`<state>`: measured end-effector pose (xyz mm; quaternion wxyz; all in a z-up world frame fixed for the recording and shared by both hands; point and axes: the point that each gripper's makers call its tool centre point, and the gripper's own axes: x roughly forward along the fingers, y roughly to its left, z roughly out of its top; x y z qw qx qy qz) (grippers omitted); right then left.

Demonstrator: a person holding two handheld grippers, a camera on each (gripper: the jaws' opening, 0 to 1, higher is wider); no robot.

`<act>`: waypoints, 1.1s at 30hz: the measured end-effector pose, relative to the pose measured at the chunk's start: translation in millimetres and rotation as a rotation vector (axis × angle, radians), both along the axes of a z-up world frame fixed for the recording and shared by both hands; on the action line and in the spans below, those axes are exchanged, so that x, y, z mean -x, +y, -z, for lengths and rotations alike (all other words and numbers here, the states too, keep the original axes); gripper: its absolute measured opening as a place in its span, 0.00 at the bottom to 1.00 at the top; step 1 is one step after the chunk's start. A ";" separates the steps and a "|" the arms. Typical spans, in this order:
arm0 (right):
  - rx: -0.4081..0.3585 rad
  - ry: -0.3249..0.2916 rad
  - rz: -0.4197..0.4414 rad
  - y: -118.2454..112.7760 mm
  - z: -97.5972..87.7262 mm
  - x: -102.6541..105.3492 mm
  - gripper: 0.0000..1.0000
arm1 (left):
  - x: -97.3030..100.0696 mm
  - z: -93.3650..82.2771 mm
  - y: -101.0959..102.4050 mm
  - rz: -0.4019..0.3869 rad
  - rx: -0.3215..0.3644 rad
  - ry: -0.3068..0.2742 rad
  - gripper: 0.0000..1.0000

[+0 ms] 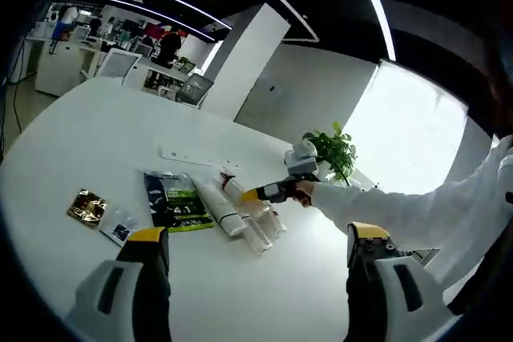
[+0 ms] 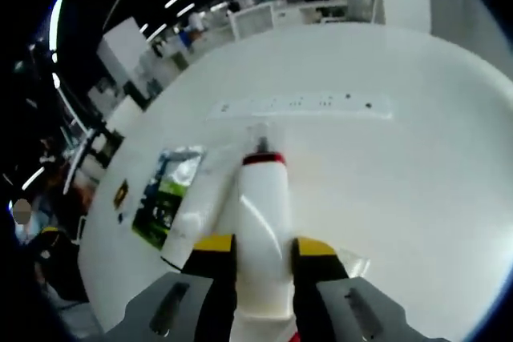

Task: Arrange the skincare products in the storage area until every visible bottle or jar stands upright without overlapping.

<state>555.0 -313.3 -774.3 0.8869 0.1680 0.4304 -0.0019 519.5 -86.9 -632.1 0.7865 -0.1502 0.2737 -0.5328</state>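
- Skincare bottle (image 2: pixel 263 222), white w/ red band near its neck, lay flat on the white table (image 2: pixel 417 134); long axis ran straight away from the right gripper (image 2: pixel 264 250), neck pointing off.
- Right jaws straddled its body, yellow tips against both sides — looked clamped on it.
- Left gripper (image 1: pixel 260 246) hung well back from the pile, jaws wide apart, nothing between; right is the nearer hand.
- Left gripper view added: a second white tube (image 1: pixel 218 207) beside it, green-black sachet (image 1: pixel 176 202), gold packet (image 1: pixel 86 207), potted plant (image 1: pixel 333 150).
- Right gripper view added: a white power strip (image 2: pixel 304 106) beyond the neck.
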 end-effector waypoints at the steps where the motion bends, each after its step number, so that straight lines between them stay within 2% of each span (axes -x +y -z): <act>1: 0.009 -0.005 -0.008 1.1 -0.6 0.3 0.19 | -3.6 -0.2 -8.0 -0.002 0.010 0.036 0.84; 4: 0.021 -0.021 -0.020 3.9 -1.8 2.2 0.19 | -10.5 -4.2 -24.1 -0.018 0.038 0.085 0.81; 6: 0.021 -0.030 -0.026 5.3 -2.6 3.6 0.19 | -12.2 -4.4 -33.9 -0.023 0.029 0.096 0.79; 9: 0.021 -0.043 -0.037 6.9 -3.9 5.5 0.19 | -23.1 1.0 -45.7 -0.063 0.001 0.081 0.88; 10: 0.023 -0.048 -0.042 7.7 -4.4 6.4 0.19 | -27.2 3.6 -48.7 -0.071 -0.003 0.097 0.89; 11: 0.027 -0.053 -0.047 7.3 -4.7 6.3 0.19 | -28.3 5.9 -55.0 -0.069 0.005 0.147 0.86; 13: 0.052 -0.065 -0.065 7.7 -5.7 6.6 0.19 | -28.3 7.3 -66.8 -0.060 0.024 0.203 0.81; 15: 0.070 -0.076 -0.079 9.8 -6.7 7.0 0.19 | -31.6 9.1 -76.3 -0.063 0.022 0.195 0.77; 16: 0.074 -0.081 -0.082 10.5 -7.1 7.5 0.19 | -23.6 6.2 -76.1 -0.064 0.018 0.195 0.76; 18: 0.077 -0.090 -0.083 8.5 -7.2 7.3 0.19 | -30.2 7.1 -84.4 -0.074 0.010 0.188 0.74; 21: 0.061 -0.112 -0.076 4.3 -6.8 5.9 0.19 | -30.6 9.7 -98.7 -0.084 0.003 0.221 0.76; 23: 0.110 -0.129 -0.108 3.5 -7.7 5.8 0.19 | -35.6 11.5 -107.3 -0.086 0.000 0.247 0.76; 26: 0.131 -0.130 -0.128 4.9 -8.2 7.0 0.19 | -40.9 18.8 -125.3 -0.094 -0.014 0.279 0.76; 29: 0.144 -0.138 -0.140 -1.7 -6.0 -0.5 0.19 | -43.9 27.8 -142.7 -0.114 -0.019 0.345 0.74; 30: 0.164 -0.143 -0.152 -1.9 -6.1 -1.0 0.19 | -51.9 35.0 -148.0 -0.121 -0.033 0.372 0.74; 33: 0.210 -0.154 -0.190 -1.8 -6.1 -1.4 0.19 | -59.6 47.1 -162.3 -0.140 -0.083 0.383 0.74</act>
